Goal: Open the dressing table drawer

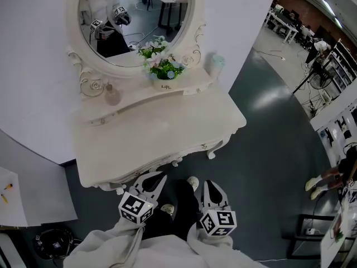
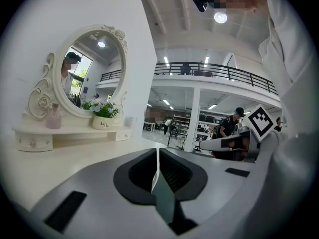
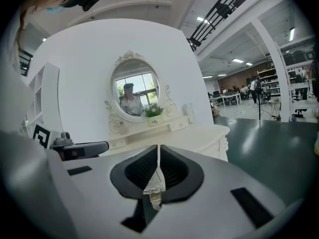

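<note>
The cream dressing table (image 1: 167, 128) stands in front of me against a white wall. Its front apron with small round knobs (image 1: 177, 162) shows just under the top's near edge, and the drawer front itself is mostly hidden from above. My left gripper (image 1: 155, 178) hangs just below that edge, jaws pressed together on nothing. Beside it, my right gripper (image 1: 211, 185) also points at the table front, shut and empty. The left gripper view has the shut left gripper (image 2: 157, 151) before the table top (image 2: 75, 153). Likewise shut, the right gripper (image 3: 158, 148) faces the table (image 3: 199, 136).
On the table stand an oval mirror (image 1: 134, 21), a flower pot (image 1: 163, 74), a pink bottle (image 1: 111, 95) and a small cup (image 1: 216, 63). Grey floor (image 1: 268, 149) spreads to the right, where a person (image 1: 329, 177) stands by shelving. A white panel (image 1: 33, 200) lies at left.
</note>
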The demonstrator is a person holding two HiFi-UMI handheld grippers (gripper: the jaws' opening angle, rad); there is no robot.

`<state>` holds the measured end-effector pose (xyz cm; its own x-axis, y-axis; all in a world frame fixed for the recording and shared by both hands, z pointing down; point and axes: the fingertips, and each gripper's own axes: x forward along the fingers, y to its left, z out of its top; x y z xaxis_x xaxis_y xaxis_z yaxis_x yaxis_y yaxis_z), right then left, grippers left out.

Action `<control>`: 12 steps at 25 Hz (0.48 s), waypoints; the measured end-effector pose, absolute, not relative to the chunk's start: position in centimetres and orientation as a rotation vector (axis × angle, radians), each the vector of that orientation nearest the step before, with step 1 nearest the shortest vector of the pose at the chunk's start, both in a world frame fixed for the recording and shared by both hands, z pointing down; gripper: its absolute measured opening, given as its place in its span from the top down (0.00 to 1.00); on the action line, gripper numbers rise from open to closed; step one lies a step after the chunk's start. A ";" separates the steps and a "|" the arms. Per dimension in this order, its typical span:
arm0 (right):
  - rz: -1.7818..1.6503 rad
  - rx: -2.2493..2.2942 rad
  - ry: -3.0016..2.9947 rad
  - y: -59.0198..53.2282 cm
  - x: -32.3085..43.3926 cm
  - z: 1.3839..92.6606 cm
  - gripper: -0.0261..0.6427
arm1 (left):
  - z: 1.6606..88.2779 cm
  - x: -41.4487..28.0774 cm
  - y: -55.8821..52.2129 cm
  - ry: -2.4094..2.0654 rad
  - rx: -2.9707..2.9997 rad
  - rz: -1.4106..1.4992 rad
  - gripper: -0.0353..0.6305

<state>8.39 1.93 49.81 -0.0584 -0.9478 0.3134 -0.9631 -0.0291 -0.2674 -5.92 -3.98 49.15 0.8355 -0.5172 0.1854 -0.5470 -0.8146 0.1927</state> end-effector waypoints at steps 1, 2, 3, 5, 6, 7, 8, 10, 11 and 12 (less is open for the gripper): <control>0.657 2.127 -2.161 1.9 8.4 50.0 0.90 | 49.3 -6.0 -4.0 -0.821 2.773 0.183 0.90; 0.663 2.124 -2.158 1.8 8.4 50.3 0.90 | 49.5 -6.0 -4.1 -0.824 2.769 0.183 0.90; 0.668 2.119 -2.157 1.6 8.5 50.5 0.90 | 49.7 -6.0 -4.2 -0.828 2.765 0.182 0.90; 0.672 2.107 -2.162 1.2 8.5 50.8 0.90 | 49.8 -6.0 -4.6 -0.841 2.757 0.179 0.90; 0.670 2.099 -2.168 0.8 8.5 50.7 0.90 | 49.8 -6.0 -4.9 -0.848 2.755 0.178 0.90; 0.666 2.090 -2.175 0.5 8.5 50.7 0.90 | 49.8 -5.9 -5.2 -0.855 2.753 0.178 0.90; 0.662 2.081 -2.182 0.0 8.6 50.6 0.90 | 49.7 -5.8 -5.6 -0.861 2.752 0.178 0.90; 0.658 2.066 -2.194 -1.0 9.0 50.5 0.90 | 49.6 -5.4 -6.3 -0.872 2.752 0.173 0.90; 0.657 2.063 -2.199 -1.4 9.2 50.4 0.90 | 49.5 -5.2 -6.7 -0.876 2.752 0.173 0.90; 0.657 2.060 -2.203 -1.9 9.4 50.4 0.90 | 49.5 -5.0 -7.1 -0.879 2.751 0.176 0.90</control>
